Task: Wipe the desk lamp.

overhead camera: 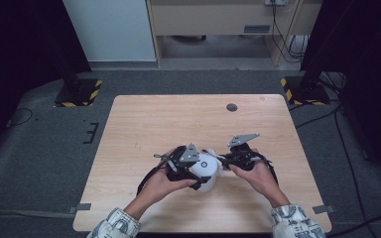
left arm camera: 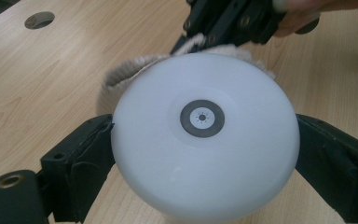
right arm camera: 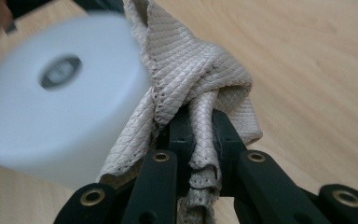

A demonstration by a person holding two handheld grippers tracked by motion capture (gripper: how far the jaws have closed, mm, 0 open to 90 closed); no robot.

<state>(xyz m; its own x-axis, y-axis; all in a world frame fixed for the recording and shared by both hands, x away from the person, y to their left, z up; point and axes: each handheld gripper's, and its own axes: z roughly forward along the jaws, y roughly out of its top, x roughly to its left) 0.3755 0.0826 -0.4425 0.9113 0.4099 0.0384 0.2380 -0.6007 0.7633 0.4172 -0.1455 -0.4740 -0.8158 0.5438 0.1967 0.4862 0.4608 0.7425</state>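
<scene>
A white round cup-like object point(left arm camera: 205, 135) with a small grey ring mark on its flat face sits between the jaws of my left gripper point(overhead camera: 193, 168), which press on its two sides. In the high view the white object point(overhead camera: 207, 167) lies at the table's front middle. A beige textured cloth point(right arm camera: 200, 79) is bunched against its rim. My right gripper point(right arm camera: 200, 135) is shut on a fold of that cloth, right beside the white object point(right arm camera: 56, 98). In the left gripper view the cloth point(left arm camera: 135, 70) curls behind the object, with the right gripper point(left arm camera: 205, 35) just above.
The wooden table point(overhead camera: 168, 119) has a round dark hole point(overhead camera: 231, 107) near its far edge. Dark stands with yellow-black bases point(overhead camera: 79, 91) flank the table on the carpet. Cables trail across the floor at the right.
</scene>
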